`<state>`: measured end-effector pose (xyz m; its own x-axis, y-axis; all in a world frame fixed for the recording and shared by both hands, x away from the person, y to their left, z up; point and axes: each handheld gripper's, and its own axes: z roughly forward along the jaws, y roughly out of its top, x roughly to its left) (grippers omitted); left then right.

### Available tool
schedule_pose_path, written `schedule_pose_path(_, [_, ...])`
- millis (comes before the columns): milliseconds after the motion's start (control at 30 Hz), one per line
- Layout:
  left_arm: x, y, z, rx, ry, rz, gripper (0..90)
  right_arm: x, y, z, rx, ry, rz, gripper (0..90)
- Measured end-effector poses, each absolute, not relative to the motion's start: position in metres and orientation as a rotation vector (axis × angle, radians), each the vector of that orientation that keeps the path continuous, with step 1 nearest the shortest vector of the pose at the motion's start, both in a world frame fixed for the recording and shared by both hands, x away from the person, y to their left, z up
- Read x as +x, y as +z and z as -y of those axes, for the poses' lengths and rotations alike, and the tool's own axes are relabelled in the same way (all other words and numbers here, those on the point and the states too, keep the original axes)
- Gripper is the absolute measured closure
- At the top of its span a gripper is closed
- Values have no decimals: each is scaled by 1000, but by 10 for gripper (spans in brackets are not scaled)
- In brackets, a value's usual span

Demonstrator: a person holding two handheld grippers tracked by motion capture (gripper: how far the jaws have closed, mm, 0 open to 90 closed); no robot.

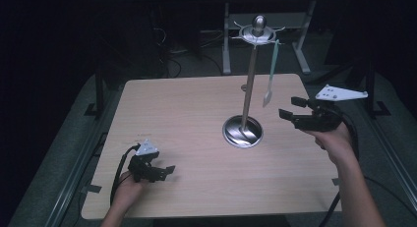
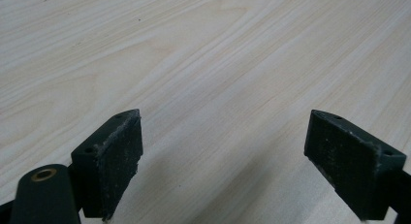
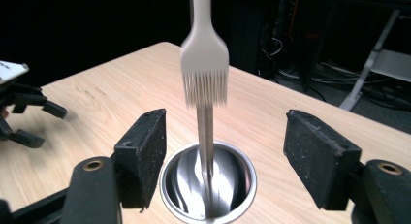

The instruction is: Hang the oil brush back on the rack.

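The right gripper (image 1: 291,113), jaws open and empty, faces the brush (image 1: 269,82) hanging from the stand (image 1: 248,87); the left gripper (image 1: 164,171), jaws open, rests near the table's (image 1: 187,114) front-left corner.

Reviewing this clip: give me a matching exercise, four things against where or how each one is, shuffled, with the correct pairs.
Things:
1. basting brush
2. metal stand
3. left gripper
4. right gripper

Places or states:
A. low over the table's near left part, open
B. hanging from a hook at the stand's top
C. open, beside the hanging brush
D. upright on its round base on the table

Pairs: 1-B, 2-D, 3-A, 4-C
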<state>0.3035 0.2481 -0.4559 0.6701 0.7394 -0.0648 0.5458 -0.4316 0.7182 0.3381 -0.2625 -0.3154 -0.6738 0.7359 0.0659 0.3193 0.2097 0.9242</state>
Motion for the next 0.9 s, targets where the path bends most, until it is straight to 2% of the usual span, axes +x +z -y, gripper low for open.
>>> schedule_pose_path(900, [300,-455,-251,2156,349,-984,133,311,-400,277,1094,1389,-2138,263])
